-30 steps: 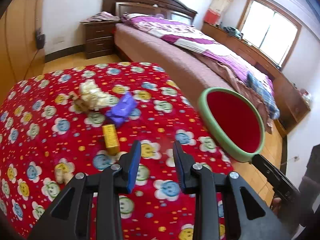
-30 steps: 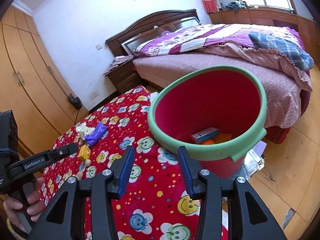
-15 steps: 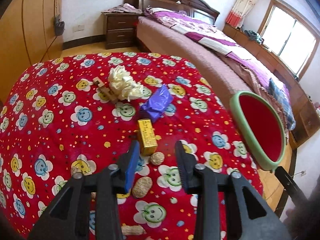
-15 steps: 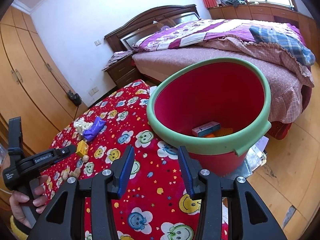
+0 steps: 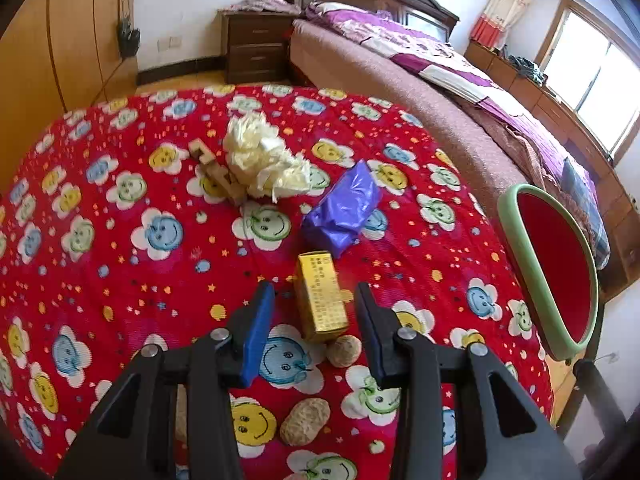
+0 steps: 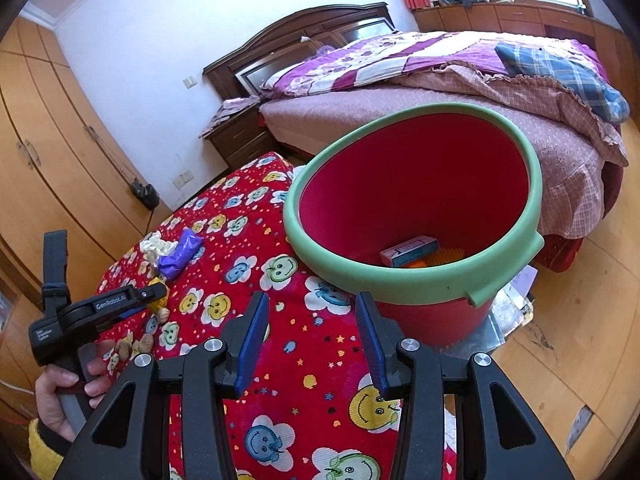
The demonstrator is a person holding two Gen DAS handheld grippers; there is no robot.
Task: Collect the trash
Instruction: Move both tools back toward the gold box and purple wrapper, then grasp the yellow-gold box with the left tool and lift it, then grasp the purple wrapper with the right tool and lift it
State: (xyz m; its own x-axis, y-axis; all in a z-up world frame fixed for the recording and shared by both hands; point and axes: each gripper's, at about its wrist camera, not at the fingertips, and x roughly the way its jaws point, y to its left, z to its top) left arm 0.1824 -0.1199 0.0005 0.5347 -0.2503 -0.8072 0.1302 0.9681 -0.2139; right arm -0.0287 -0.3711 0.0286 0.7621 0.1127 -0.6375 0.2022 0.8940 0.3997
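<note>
On the table covered with a red smiley-flower cloth point(image 5: 120, 264), you are pointing your left gripper point(image 5: 316, 308) down at a small gold box point(image 5: 320, 294), which is lying flat between the two blue-padded jaws. The jaws have just been opening and are now standing partly apart, with a clear gap on each side of the box, so nothing is being gripped. A walnut point(image 5: 344, 351) is sitting just beside the near end of the box, and a peanut point(image 5: 305, 421) is lying closer to you, under the gripper body. Just beyond the box, a crumpled purple wrapper point(image 5: 342, 210) is resting on the cloth, and farther away a wad of pale yellow tissue point(image 5: 262, 160) is lying next to some small wooden blocks point(image 5: 216, 172). At the right edge of the table, the red bin with a green rim point(image 6: 496, 276) is standing beside the cloth; inside it a small carton point(image 6: 410, 250) is lying next to something orange. You are holding your right gripper point(image 6: 316, 332) over the cloth just in front of that bin, its jaws partly apart and empty. In the right wrist view, your left hand point(image 6: 60, 396) is wrapping around the handle of the left gripper, low at the left side. A bed point(image 6: 440, 92) with purple bedding is filling the background.
</note>
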